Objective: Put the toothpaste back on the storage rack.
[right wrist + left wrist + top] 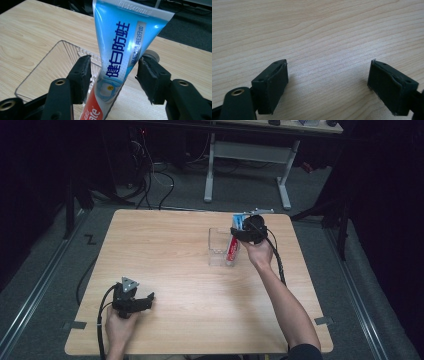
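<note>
Your right gripper stands at about 2 o'clock on the table, jaws apart on either side of the toothpaste tube, pads clear of it. The tube stands cap-down in the clear container. Your left gripper rests at 7 o'clock, jaws wide apart over bare wood.

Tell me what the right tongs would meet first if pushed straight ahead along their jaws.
Probably the toothpaste tube, which stands between the open right tongs, its lower end in the clear container; depth is unclear.
</note>
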### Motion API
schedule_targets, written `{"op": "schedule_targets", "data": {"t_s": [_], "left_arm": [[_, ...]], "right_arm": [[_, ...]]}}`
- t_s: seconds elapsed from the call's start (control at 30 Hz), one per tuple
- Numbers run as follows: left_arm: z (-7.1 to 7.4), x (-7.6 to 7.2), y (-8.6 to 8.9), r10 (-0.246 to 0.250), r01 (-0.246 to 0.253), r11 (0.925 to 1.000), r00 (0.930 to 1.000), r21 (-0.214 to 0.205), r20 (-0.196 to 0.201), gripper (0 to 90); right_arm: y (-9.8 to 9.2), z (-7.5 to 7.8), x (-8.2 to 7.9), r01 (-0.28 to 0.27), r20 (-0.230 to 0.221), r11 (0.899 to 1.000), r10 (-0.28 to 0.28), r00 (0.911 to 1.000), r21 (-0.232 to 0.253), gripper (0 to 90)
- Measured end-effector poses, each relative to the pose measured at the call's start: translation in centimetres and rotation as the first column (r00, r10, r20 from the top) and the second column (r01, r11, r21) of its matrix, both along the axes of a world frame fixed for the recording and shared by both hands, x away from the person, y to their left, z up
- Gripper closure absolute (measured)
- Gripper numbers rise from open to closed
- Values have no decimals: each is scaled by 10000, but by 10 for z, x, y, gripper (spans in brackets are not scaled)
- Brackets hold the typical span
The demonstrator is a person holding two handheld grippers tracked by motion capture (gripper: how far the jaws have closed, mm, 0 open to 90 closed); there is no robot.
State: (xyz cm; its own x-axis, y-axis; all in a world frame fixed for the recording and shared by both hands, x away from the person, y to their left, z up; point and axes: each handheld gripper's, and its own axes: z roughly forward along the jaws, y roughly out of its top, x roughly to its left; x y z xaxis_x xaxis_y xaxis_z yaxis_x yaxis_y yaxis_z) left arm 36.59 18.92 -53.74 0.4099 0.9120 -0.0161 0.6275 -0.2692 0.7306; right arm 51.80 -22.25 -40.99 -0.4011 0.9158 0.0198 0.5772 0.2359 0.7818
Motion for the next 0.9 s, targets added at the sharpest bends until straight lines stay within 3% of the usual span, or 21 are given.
{"op": "schedule_targets", "data": {"t_s": [0.4,0.53,0.9], "left_arm": [[0,0,0,-4,4,10000,10000,-2,2,171],[0,0,0,-2,2,10000,10000,-5,2,171],[0,0,0,2,-2,10000,10000,-6,1,172]], "right_arm": [[-9,9,-9,-161,178,9994,155,9997,315,413],[-13,10,-14,-1,374,9995,-11,9993,313,407],[-31,11,-22,201,328,9979,-221,9992,622,425]]}}
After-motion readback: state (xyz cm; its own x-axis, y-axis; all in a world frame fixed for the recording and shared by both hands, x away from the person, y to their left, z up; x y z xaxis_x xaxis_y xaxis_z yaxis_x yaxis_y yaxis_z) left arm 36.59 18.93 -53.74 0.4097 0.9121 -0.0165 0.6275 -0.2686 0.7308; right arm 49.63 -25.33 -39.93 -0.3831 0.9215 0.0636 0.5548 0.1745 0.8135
